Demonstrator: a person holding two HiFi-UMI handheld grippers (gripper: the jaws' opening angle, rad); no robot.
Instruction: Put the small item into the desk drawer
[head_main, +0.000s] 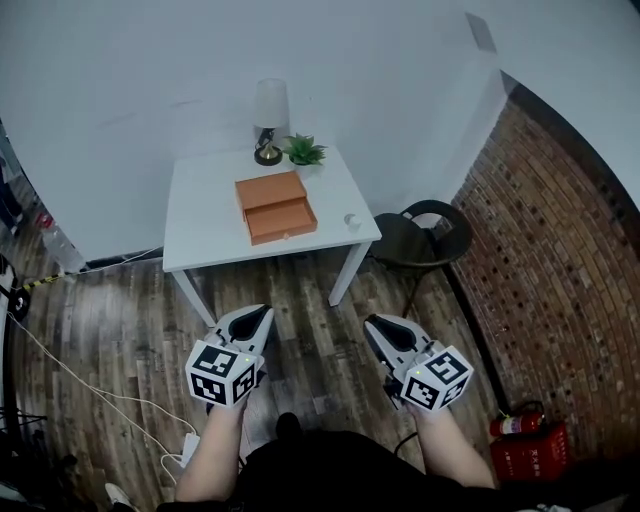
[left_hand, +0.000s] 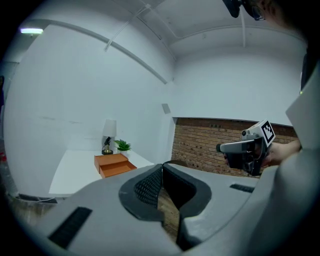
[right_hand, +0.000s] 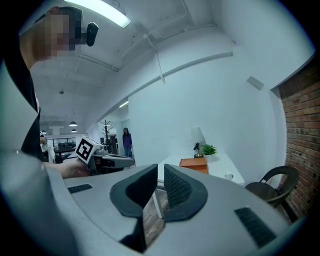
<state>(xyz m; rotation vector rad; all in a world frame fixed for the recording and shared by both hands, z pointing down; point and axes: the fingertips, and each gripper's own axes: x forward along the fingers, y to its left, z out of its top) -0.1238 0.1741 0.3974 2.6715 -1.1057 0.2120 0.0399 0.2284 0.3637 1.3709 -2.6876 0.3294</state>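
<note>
An orange desk drawer box (head_main: 275, 206) stands on the white table (head_main: 200, 225), with its lower drawer pulled out toward me. The small item, a little pale object (head_main: 351, 221), sits near the table's right front corner, also seen in the right gripper view as the small item (right_hand: 228, 175). Both grippers hang over the wood floor, well short of the table. My left gripper (head_main: 264, 313) has its jaws closed tip to tip, with nothing in them (left_hand: 162, 169). My right gripper (head_main: 371, 323) shows a narrow gap between its pads, and nothing lies in that gap (right_hand: 160, 172).
A lamp (head_main: 268, 118) and a small green plant (head_main: 303, 150) stand at the table's back. A black chair (head_main: 425, 234) sits right of the table by the brick wall. A red fire extinguisher (head_main: 515, 425) and cables (head_main: 70, 385) lie on the floor. A person (right_hand: 126, 141) stands far off.
</note>
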